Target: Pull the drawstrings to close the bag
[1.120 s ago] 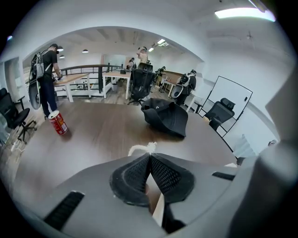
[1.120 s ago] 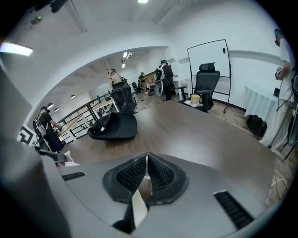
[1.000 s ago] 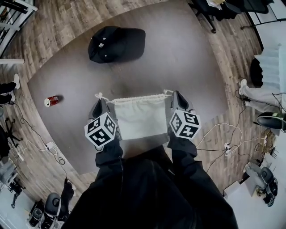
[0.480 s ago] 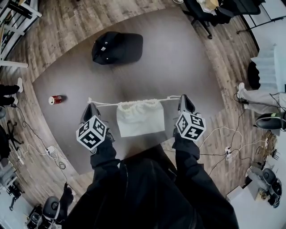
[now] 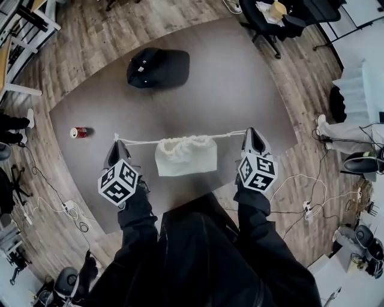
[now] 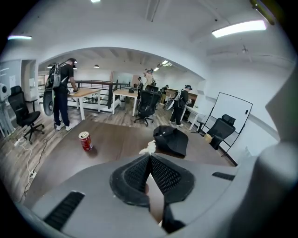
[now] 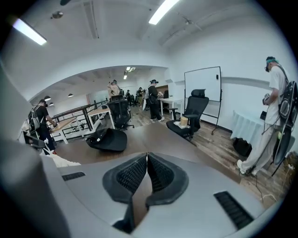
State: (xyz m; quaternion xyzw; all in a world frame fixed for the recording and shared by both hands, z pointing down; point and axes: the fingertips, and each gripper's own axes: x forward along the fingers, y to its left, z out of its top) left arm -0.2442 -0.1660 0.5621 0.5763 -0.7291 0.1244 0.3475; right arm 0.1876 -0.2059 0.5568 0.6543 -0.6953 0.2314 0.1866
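Observation:
A white cloth bag (image 5: 185, 159) lies on the dark table (image 5: 240, 78) between my two grippers, its mouth (image 5: 183, 144) bunched into gathers. The left drawstring (image 5: 138, 142) runs taut to my left gripper (image 5: 116, 144), which is shut on it. The string's frayed knot (image 6: 148, 148) pokes out past the tips of the left gripper (image 6: 149, 155). The right drawstring (image 5: 229, 134) stretches to my right gripper (image 5: 250, 132), also shut on it. In the right gripper view the right gripper (image 7: 147, 155) has its jaws pressed together, and the bag (image 7: 58, 160) shows at the left.
A black cap (image 5: 158, 67) (image 6: 171, 139) (image 7: 106, 139) lies at the table's far side. A red can (image 5: 78, 132) (image 6: 85, 141) stands near the left edge. Office chairs (image 5: 270, 18), cables and people surround the table.
Both grippers have moved apart, left gripper leftward and right gripper rightward, drawing the strings out. The bag's mouth has gathered and the bag has become narrower.

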